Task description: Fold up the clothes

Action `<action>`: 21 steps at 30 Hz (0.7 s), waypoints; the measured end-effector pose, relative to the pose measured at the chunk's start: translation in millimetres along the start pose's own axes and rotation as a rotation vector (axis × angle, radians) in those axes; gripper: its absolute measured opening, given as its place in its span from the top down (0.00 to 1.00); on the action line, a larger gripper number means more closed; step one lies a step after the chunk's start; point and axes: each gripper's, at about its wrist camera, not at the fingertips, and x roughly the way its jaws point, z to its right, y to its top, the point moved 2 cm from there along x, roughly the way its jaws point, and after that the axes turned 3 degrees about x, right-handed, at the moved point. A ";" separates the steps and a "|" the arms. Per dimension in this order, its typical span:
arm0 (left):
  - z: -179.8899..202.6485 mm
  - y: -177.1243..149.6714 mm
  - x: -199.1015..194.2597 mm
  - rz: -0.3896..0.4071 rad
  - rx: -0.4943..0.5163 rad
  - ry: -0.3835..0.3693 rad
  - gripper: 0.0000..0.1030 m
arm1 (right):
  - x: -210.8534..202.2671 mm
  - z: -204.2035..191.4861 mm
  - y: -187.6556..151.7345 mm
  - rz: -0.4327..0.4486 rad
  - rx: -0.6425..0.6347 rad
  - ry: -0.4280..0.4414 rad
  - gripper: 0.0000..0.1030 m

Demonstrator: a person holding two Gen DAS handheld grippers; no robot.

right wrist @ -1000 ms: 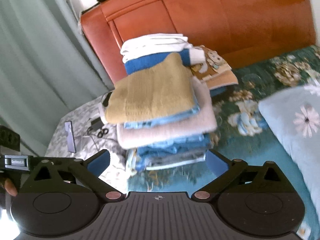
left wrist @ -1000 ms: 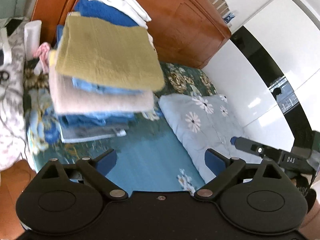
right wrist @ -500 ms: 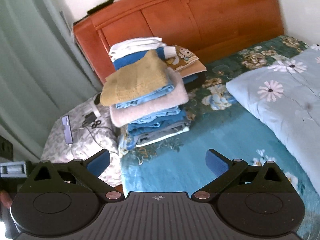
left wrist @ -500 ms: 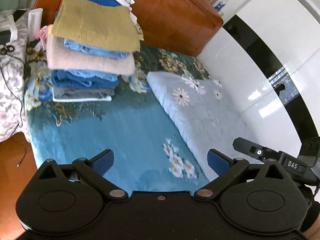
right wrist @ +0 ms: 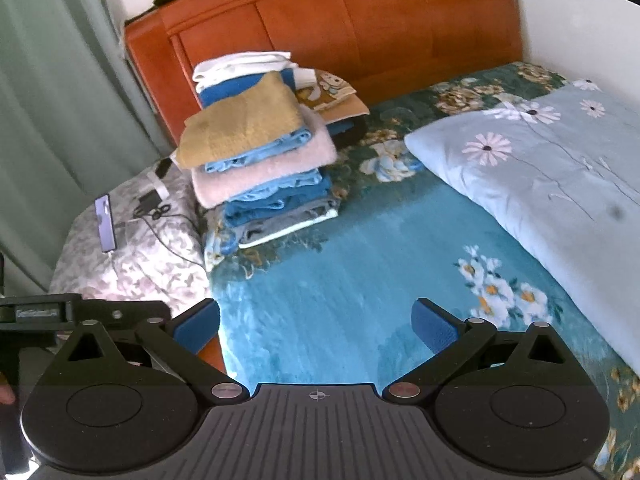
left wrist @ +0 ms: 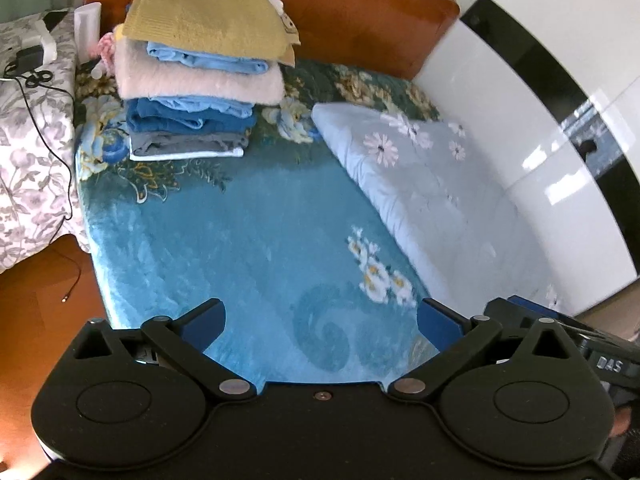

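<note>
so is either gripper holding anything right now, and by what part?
Nothing is held. The left gripper and right gripper both have jaws wide open over the bare blue bedspread; the folded stack sits untouched.

Teal floral blanket (right wrist: pixel 340 292) across bed; pale blue pillow (right wrist: pixel 552 168) with pink daisies; stack of clothes (right wrist: pixel 260 160) in mustard, light blue, pink, navy, grey; orange-brown headboard (right wrist: pixel 360 28); blue-padded black grippers.

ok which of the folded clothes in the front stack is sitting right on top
The mustard-yellow knitted piece tops that stack. A light blue garment lies directly under it, then the fluffy pale pink one.
</note>
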 end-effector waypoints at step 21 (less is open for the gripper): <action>-13.8 -20.4 -42.0 -0.038 0.112 -0.018 0.02 | -43.7 -70.4 -49.5 0.002 -0.045 -0.115 0.00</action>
